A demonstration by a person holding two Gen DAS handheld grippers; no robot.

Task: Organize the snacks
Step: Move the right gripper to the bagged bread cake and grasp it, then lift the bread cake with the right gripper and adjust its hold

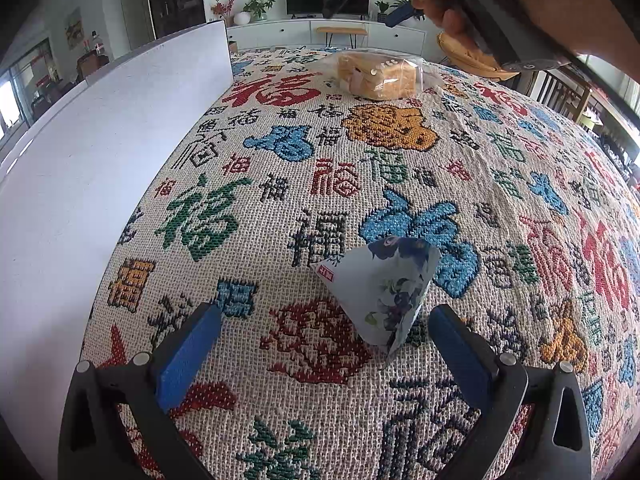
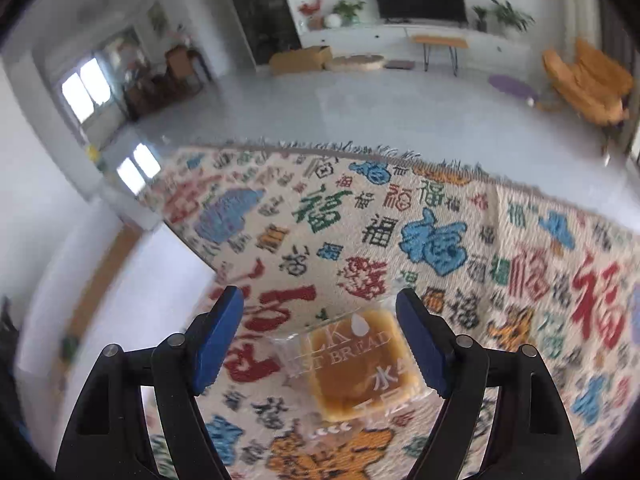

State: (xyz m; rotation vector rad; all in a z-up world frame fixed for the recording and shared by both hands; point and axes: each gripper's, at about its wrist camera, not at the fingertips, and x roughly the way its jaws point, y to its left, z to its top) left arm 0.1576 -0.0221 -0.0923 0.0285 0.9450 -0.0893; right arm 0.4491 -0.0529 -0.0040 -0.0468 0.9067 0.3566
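Note:
A small blue-grey snack packet (image 1: 390, 288) with a flower print stands on the patterned cloth between the blue pads of my left gripper (image 1: 324, 344), nearer the right pad; the jaws stand wide and touch nothing. A bag of toast bread (image 1: 376, 74) lies at the far end of the cloth. In the right wrist view that clear bread bag (image 2: 352, 364) lies on the cloth between the wide-set fingers of my right gripper (image 2: 320, 340), which hovers above it, open. A hand holding the right gripper (image 1: 400, 16) shows at the top of the left wrist view.
A tall white box wall (image 1: 104, 152) stands along the left side of the cloth-covered table (image 1: 500, 184). The cloth's fringed far edge (image 2: 360, 148) drops to a grey floor. An orange chair (image 2: 588, 80) and a TV cabinet sit beyond.

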